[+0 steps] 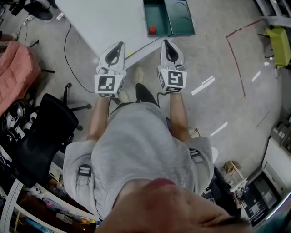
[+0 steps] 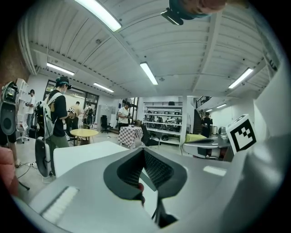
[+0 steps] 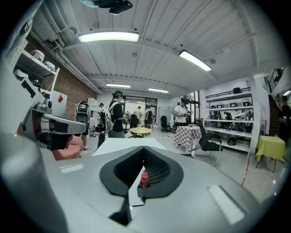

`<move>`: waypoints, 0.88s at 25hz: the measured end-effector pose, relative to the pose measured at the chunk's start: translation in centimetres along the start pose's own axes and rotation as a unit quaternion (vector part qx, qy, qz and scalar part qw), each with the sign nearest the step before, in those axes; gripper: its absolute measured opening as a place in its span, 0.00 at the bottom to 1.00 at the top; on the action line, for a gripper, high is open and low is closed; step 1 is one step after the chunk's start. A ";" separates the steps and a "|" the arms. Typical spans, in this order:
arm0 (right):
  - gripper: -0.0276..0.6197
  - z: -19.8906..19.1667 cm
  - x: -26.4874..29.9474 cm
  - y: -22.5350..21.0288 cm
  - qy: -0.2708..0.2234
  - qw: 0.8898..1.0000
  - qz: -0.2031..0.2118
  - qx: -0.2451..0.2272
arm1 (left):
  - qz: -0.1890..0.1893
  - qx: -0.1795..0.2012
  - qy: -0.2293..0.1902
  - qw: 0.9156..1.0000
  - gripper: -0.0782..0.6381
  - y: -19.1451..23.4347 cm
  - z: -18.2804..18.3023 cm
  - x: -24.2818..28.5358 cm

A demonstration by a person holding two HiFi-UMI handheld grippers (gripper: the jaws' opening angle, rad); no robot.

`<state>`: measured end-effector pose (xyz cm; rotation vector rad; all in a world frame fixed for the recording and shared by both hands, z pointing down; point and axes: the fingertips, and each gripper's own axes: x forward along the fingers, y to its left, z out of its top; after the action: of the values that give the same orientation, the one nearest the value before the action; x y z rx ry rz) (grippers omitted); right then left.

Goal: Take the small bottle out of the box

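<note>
A small bottle with a red cap stands in the near left corner of an open green box on the white table. Both grippers are held side by side in front of the table's near edge, short of the box. The left gripper is shut and empty. So is the right gripper, which points toward the box. In the right gripper view the red cap shows through the gap under the closed jaws of the right gripper. In the left gripper view a red bit of the bottle peeks below the left gripper.
A black office chair stands at my left, with a pink cloth beyond it. A black cable runs over the floor by the table. Red tape marks the floor at the right. People stand far off in the room.
</note>
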<state>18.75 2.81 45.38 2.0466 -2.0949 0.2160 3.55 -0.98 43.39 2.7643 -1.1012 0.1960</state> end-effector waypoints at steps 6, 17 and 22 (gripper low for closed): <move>0.05 -2.4 3.9 -1.2 0.029 0.999 0.023 0.006 | 0.019 -0.007 0.030 0.999 0.12 1.4 -2.2 3.4; 0.05 -7.3 8.7 -2.2 0.073 0.995 0.066 0.015 | 0.037 -0.029 0.066 0.997 0.13 2.5 -6.3 7.5; 0.15 -8.3 9.7 -1.8 0.080 0.993 0.084 0.016 | 0.045 -0.033 0.072 0.996 0.12 2.8 -7.1 8.1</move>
<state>20.71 -4.59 55.72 1.8049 -2.1754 0.4266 7.00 -7.00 52.02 2.5990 -1.1722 0.3571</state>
